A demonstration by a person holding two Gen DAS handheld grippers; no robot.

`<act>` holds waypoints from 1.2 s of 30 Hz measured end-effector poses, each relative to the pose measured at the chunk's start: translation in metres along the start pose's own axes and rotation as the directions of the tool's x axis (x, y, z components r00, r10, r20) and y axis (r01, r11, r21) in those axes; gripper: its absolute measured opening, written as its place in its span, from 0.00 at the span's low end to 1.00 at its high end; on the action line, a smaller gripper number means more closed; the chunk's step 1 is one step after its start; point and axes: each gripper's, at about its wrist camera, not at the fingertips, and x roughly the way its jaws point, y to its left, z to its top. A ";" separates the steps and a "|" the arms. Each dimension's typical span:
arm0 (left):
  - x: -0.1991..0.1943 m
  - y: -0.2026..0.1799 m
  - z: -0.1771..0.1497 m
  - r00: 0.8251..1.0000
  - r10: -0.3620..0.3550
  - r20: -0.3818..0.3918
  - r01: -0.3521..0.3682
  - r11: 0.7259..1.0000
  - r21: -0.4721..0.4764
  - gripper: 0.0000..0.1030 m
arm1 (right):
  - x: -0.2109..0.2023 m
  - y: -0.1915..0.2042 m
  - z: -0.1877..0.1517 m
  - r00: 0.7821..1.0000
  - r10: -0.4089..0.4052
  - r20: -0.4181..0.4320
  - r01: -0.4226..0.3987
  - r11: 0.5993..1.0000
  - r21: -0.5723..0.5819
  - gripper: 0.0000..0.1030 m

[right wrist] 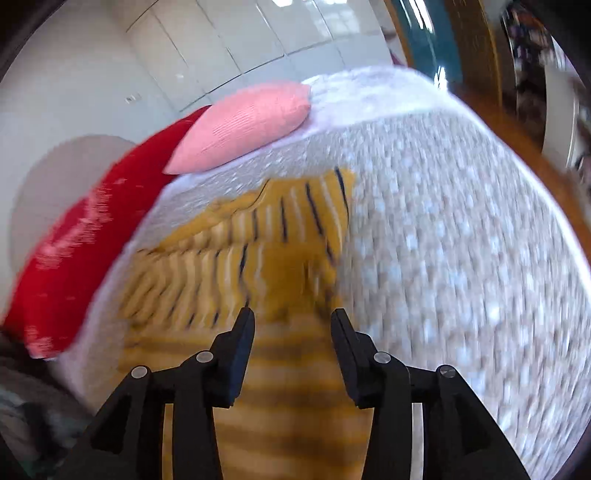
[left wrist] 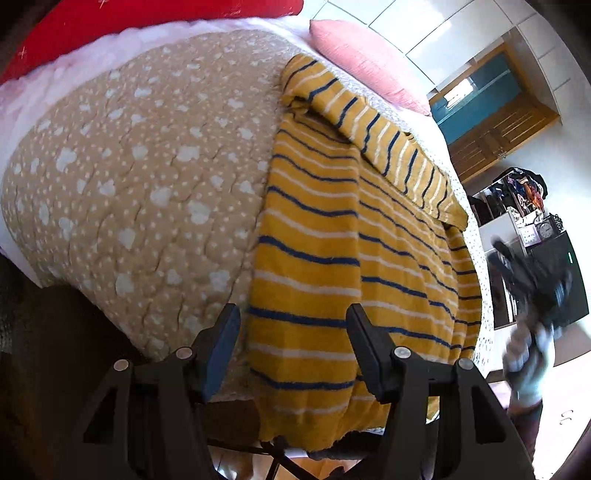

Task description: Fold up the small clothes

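Note:
A yellow garment with blue and white stripes [left wrist: 332,258] lies on the tan spotted bedspread [left wrist: 129,166], one sleeve folded across its far part. Its near hem hangs over the bed's edge. My left gripper [left wrist: 293,317] is open, its fingers astride the garment's near left edge, just above it. The right gripper shows blurred at the far right of the left wrist view [left wrist: 532,284]. In the right wrist view the same garment [right wrist: 258,258] lies ahead, blurred by motion. My right gripper [right wrist: 291,321] is open and empty above the garment's near part.
A pink pillow [left wrist: 365,59] and a red cushion [left wrist: 147,22] lie at the head of the bed; both also show in the right wrist view [right wrist: 243,125], [right wrist: 92,251]. A wooden door [left wrist: 495,110] and cluttered shelves [left wrist: 517,199] stand beyond the bed.

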 end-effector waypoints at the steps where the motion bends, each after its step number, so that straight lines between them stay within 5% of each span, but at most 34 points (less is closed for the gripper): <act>1: 0.002 0.001 -0.002 1.000 0.001 -0.004 -0.001 1.000 0.003 0.57 | -0.012 -0.005 -0.015 1.000 0.009 -0.005 -0.009 1.000 0.011 0.47; 8: 0.019 -0.018 -0.021 1.000 0.031 0.001 -0.031 0.996 0.080 0.79 | -0.038 -0.039 -0.106 0.997 -0.030 -0.070 0.035 0.997 0.064 0.52; 12: 0.035 -0.033 -0.043 0.998 0.044 -0.037 -0.039 0.992 0.121 0.79 | -0.036 -0.032 -0.143 0.996 0.002 -0.087 0.004 0.998 0.064 0.54; 14: 0.035 -0.037 -0.048 0.997 0.064 -0.049 -0.056 0.987 0.149 0.46 | -0.040 -0.021 -0.155 0.996 0.043 -0.079 -0.039 0.998 0.056 0.55; 15: 0.031 -0.036 -0.047 0.997 0.067 -0.049 -0.058 0.985 0.160 0.38 | -0.040 -0.015 -0.160 0.990 0.106 -0.096 -0.101 0.993 0.060 0.55; 16: 0.026 -0.034 -0.045 0.998 0.033 -0.054 -0.024 0.988 0.152 0.11 | -0.039 -0.010 -0.163 0.984 0.142 -0.110 -0.137 0.989 0.056 0.55; 17: 0.017 -0.029 -0.044 0.999 0.013 -0.046 -0.006 0.991 0.134 0.09 | -0.040 -0.005 -0.166 0.978 0.170 -0.124 -0.166 0.985 0.045 0.53; 20: -0.006 -0.015 -0.043 0.999 0.027 0.029 -0.030 0.993 0.111 0.09 | -0.035 0.001 -0.174 0.957 0.248 -0.153 -0.244 0.969 0.042 0.51; 24: -0.008 0.002 -0.047 1.000 -0.017 0.023 0.016 0.999 0.040 0.15 | -0.027 -0.006 -0.187 0.956 0.236 -0.175 -0.226 0.971 0.075 0.52; 30: -0.019 0.019 -0.051 0.994 -0.069 0.081 0.072 0.997 -0.034 0.40 | -0.020 -0.006 -0.198 0.949 0.234 -0.212 -0.219 0.971 0.093 0.52; 36: -0.016 0.039 -0.047 0.992 -0.083 0.090 0.093 0.990 -0.107 0.49 | -0.010 -0.005 -0.205 0.944 0.243 -0.222 -0.220 0.967 0.125 0.54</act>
